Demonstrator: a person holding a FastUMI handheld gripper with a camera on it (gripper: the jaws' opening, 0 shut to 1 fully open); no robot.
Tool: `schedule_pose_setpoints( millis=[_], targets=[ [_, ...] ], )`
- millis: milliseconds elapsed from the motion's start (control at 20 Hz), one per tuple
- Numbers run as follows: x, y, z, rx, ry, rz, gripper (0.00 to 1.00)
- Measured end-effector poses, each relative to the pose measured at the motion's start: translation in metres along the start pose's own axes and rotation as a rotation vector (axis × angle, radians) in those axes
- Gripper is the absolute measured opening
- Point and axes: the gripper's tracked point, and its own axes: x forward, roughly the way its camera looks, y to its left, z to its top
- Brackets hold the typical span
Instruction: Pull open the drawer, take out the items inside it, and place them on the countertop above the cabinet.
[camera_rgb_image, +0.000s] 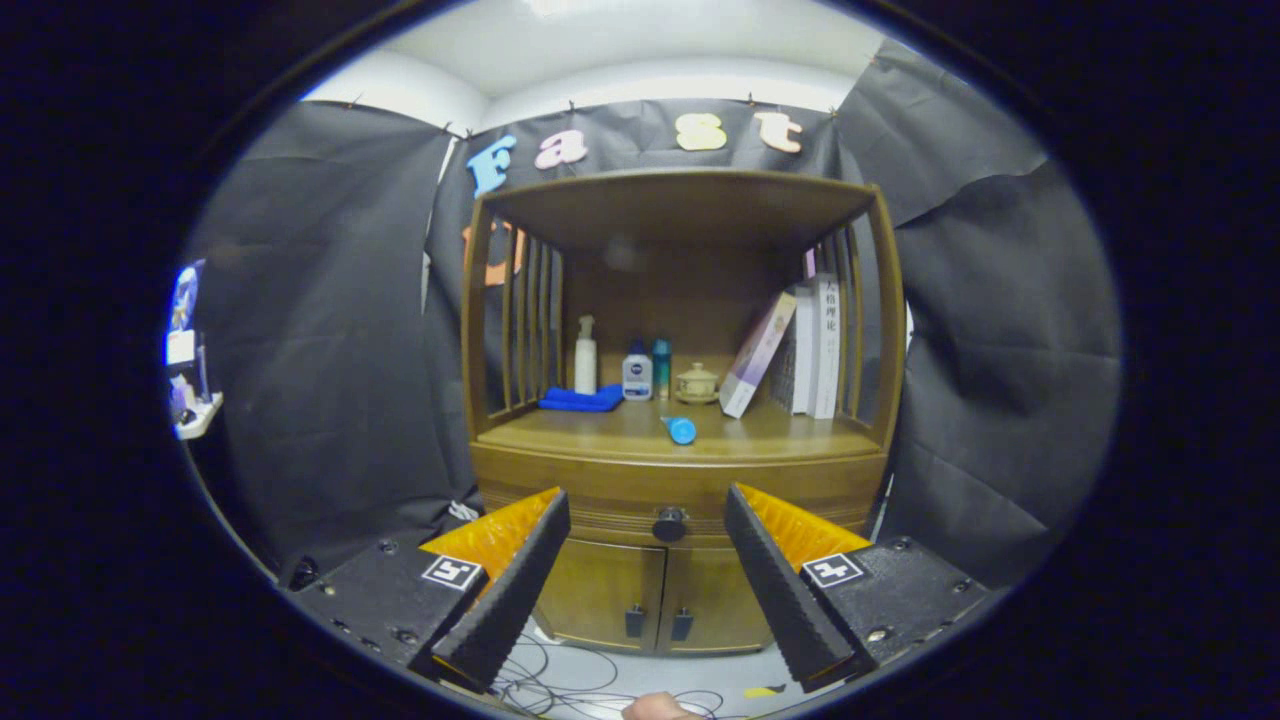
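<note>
Gripper view: lines are ordered from the nearest thing to the farthest.
Gripper (648, 520): held spread wide and empty, the ridged fingers (515, 585) set either side of the knob, apart from it, as would suit lining up on it.
Floor: pale, crossed by thin dark cables (560, 680); a fingertip (660, 708) is seen at the nearest edge.
Drawer (600, 495): shut flush in the wooden cabinet (480, 400), so its contents cannot be told.
Knob (670, 523): dark, round, centred between and beyond the fingertips.
Doors (655, 595): two, smooth brown, closed below the drawer.
Countertop (600, 430): polished wood; a small blue bottle (680, 430) is laid on its side near the front.
Back row: a folded blue cloth (582, 399), a white pump bottle (585, 355), a lidded ceramic cup (697, 383) and leaning books (800, 350) are kept against the rear.
Stage: a shut drawer fits either before opening or after re-closing; which one cannot be judged.
</note>
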Motion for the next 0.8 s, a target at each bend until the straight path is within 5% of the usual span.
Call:
schedule_pose_setpoints(
  millis=[400,800],
  targets=[
    [-0.102,0.003,0.022,-0.02,-0.083,0.025,1.0],
    [-0.136,-0.014,0.014,0.004,-0.076,0.024,1.0]
  ],
)
